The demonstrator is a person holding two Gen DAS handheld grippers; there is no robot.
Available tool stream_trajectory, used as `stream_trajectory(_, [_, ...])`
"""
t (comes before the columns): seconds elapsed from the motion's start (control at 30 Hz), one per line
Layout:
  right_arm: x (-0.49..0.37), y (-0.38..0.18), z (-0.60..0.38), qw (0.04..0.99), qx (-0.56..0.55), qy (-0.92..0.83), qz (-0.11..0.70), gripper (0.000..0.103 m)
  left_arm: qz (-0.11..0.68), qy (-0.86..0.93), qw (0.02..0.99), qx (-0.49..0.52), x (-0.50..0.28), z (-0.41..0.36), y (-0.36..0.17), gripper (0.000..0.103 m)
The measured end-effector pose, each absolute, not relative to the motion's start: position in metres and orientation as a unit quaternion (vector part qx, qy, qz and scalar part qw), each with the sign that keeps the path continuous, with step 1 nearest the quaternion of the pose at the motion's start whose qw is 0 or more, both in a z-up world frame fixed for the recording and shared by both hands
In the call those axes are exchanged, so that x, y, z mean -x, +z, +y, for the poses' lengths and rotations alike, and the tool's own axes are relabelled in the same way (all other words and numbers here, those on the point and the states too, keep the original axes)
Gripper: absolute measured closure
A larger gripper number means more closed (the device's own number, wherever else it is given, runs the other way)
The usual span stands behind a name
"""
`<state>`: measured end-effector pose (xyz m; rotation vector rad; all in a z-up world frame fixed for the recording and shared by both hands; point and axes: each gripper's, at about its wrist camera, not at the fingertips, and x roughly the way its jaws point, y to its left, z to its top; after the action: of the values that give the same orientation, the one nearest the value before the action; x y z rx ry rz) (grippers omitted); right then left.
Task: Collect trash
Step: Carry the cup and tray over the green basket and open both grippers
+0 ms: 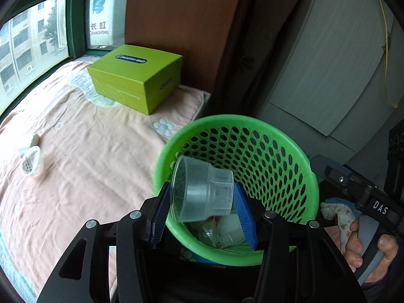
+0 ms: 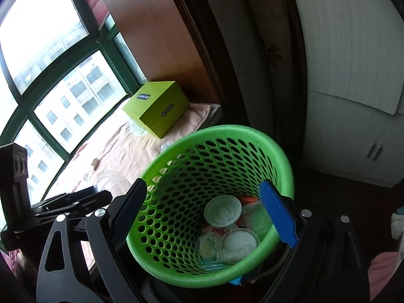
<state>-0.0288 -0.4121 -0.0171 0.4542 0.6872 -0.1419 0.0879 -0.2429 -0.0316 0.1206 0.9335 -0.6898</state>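
Note:
In the left wrist view my left gripper (image 1: 202,209) is shut on a clear plastic cup (image 1: 202,189), tilted on its side, above the near rim of the green perforated basket (image 1: 285,151). The basket holds several cups and lids (image 1: 227,232). In the right wrist view my right gripper (image 2: 204,217) is open wide, its fingers on either side of the same basket (image 2: 176,227), with trash (image 2: 227,227) at the bottom. More trash, a small clear cup (image 1: 30,161), lies on the pink bed cover at the left.
A lime green box (image 1: 136,75) stands on the bed by the window (image 1: 30,38). A wooden panel (image 1: 181,12) and a white cabinet (image 1: 328,63) rise behind the basket. The left gripper body (image 2: 50,204) shows at the left in the right wrist view.

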Motion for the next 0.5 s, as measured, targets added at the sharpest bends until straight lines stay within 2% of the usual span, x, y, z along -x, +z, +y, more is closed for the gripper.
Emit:
stream_trajectory(0.13, [0.03,-0.017,-0.414,0.914,-0.225,-0.068,0.331,0.013,0.444,-0.336,0.829,-0.06,-0.086,-0.251,-0.036,0.054])
stream_trajectory(0.27, [0.03,-0.016,-0.413,0.915,-0.227,-0.065,0.328,0.013,0.445,-0.339,0.827,-0.057,-0.084,-0.252,-0.038,0.046])
stream_trajectory(0.5, [0.02,-0.014,-0.399,0.917,-0.217,-0.047,0.332,0.013,0.444,-0.314,0.838,-0.048,-0.09,-0.226,-0.035,0.042])
